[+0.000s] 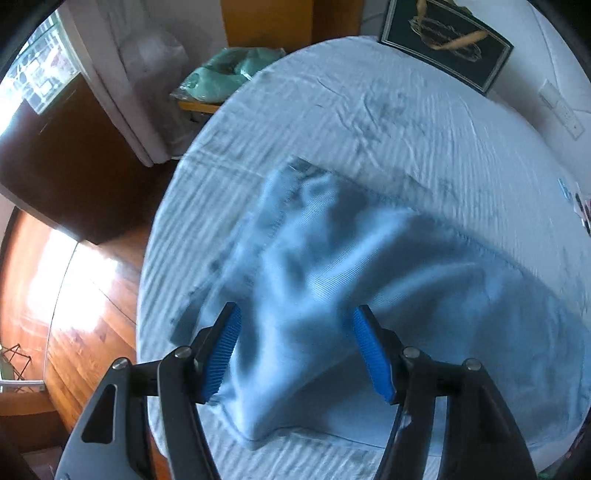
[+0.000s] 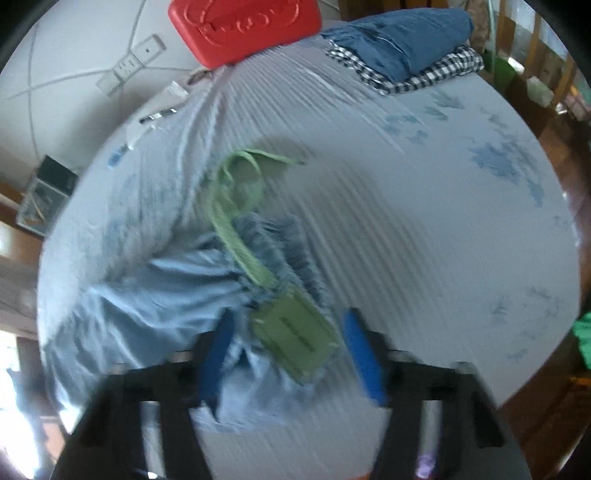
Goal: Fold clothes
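A light blue garment [image 1: 354,280] lies crumpled on the pale striped bed sheet [image 1: 369,110]. My left gripper [image 1: 295,332] is open, its blue pads on either side of a raised fold of the garment near its lower corner. In the right wrist view the same garment [image 2: 155,295] shows its gathered waistband, a green drawstring [image 2: 236,206] and a green label patch [image 2: 295,336]. My right gripper [image 2: 288,343] is open, with the green patch between its pads. This view is blurred.
A stack of folded clothes, blue on checked [image 2: 406,48], sits at the far edge of the bed. A red case [image 2: 243,26] and a white power strip [image 2: 129,62] lie beyond it. A dark box [image 1: 447,40] rests at the head; a wooden floor [image 1: 85,295] lies left.
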